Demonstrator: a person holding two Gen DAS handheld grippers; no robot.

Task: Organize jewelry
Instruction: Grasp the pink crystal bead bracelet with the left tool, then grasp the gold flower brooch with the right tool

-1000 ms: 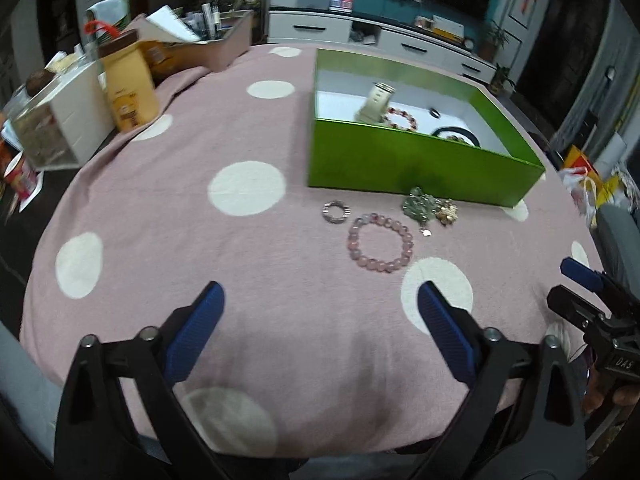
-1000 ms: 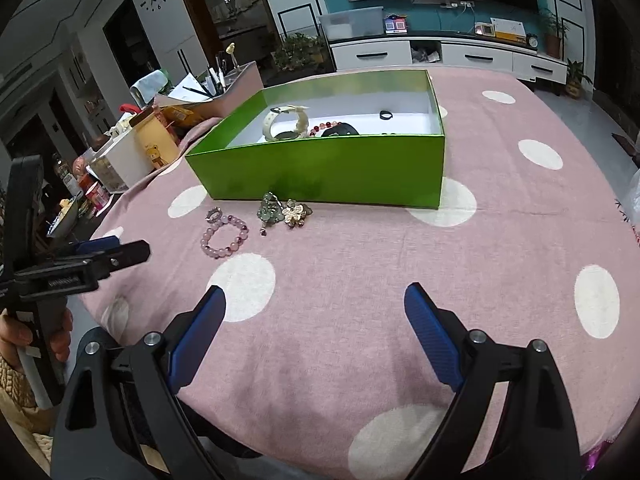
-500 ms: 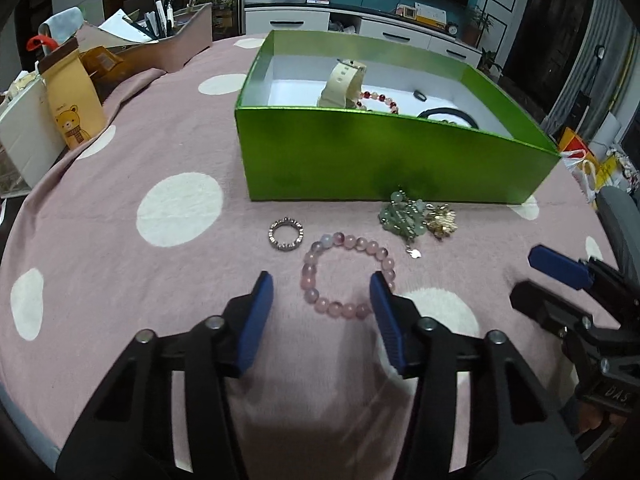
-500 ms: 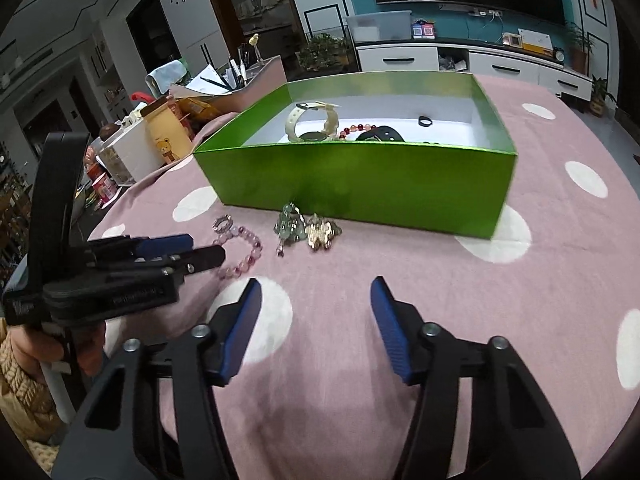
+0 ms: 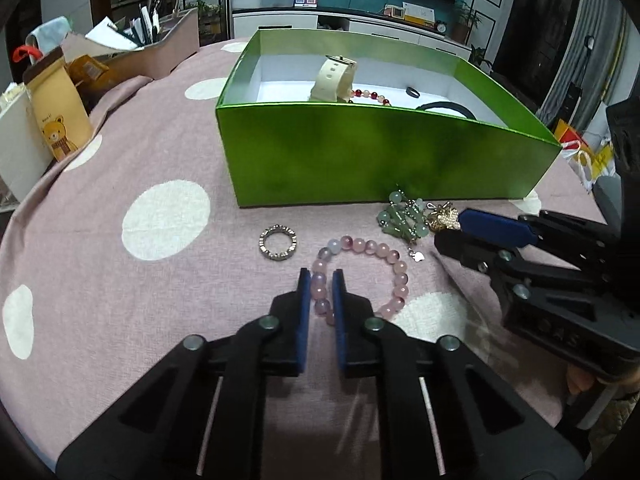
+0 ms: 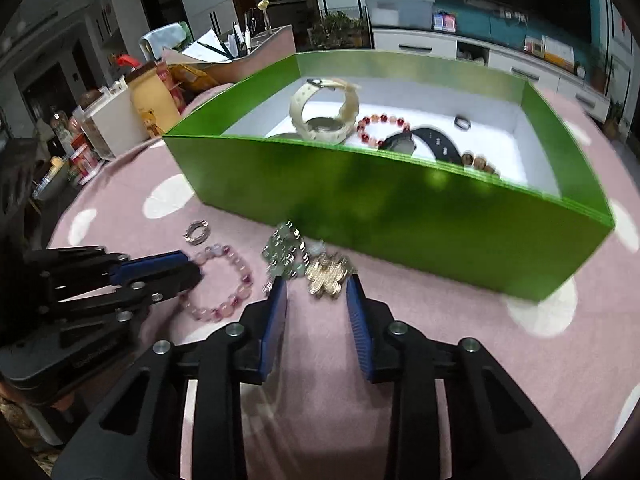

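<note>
Risk: left gripper (image 5: 319, 280) pinches single section of pink bead bracelet (image 5: 362, 276); rest likely to dangle, may snag green bead cluster (image 5: 402, 218) lying just beside on lift. Right gripper (image 6: 316, 290), fingers partly spread astride gold flower charm (image 6: 326, 276), not closed; cluster touching charm could drag along. Silver ring (image 5: 277, 241) loose near bracelet. All four lie on cloth before green box (image 5: 360, 152). Bracelet: round, glossy pink-lilac beads.

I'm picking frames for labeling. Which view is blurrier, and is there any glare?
Right wrist view: motion-smeared, worst at the box edges and brooch. Left wrist view: sharp on the bracelet and ring, with soft sheen on the box wall.
</note>
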